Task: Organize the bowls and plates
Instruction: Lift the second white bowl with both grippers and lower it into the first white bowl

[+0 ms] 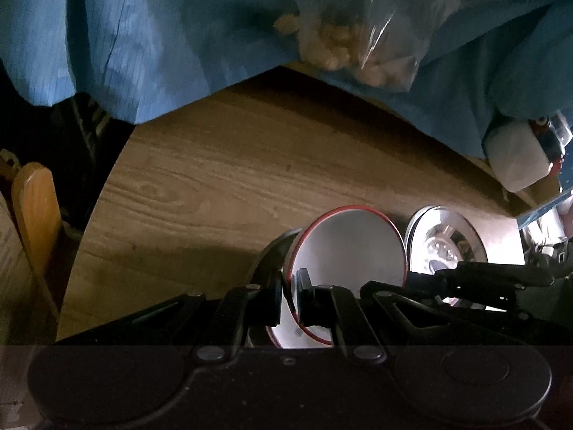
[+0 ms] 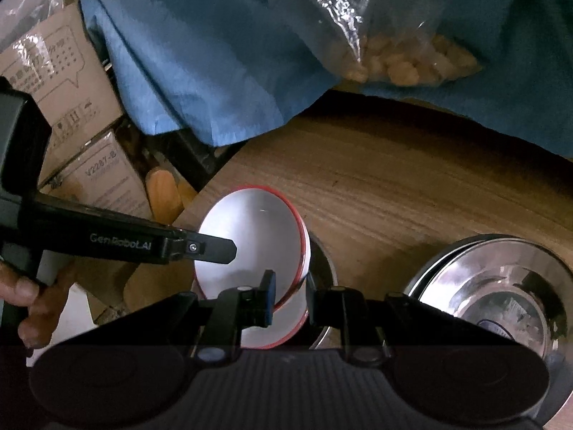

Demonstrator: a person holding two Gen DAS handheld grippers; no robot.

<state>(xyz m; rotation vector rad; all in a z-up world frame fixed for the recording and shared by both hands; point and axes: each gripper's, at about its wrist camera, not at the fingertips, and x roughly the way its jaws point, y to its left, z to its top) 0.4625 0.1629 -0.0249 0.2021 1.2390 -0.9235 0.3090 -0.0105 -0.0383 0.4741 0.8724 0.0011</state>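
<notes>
A white bowl with a red rim [image 1: 349, 247] is tilted above the wooden table [image 1: 222, 179], with a second red-rimmed white bowl [image 1: 286, 337] just under it. My left gripper [image 1: 289, 297] is shut on the upper bowl's rim. In the right wrist view my right gripper [image 2: 288, 297] clamps the rim of the white bowls [image 2: 250, 236] from the other side, and the left gripper's finger [image 2: 211, 249] reaches in from the left. Stacked shiny steel bowls [image 1: 447, 240] stand to the right, also seen in the right wrist view [image 2: 501, 286]. A dark steel dish [image 2: 324, 268] lies under the white bowls.
A blue cloth [image 1: 161, 43] covers the far side of the table, with a clear bag of pale lumps [image 1: 343, 43] on it. A wooden chair back [image 1: 35, 208] stands at the left. Cardboard boxes [image 2: 71, 89] lie beyond the table's edge.
</notes>
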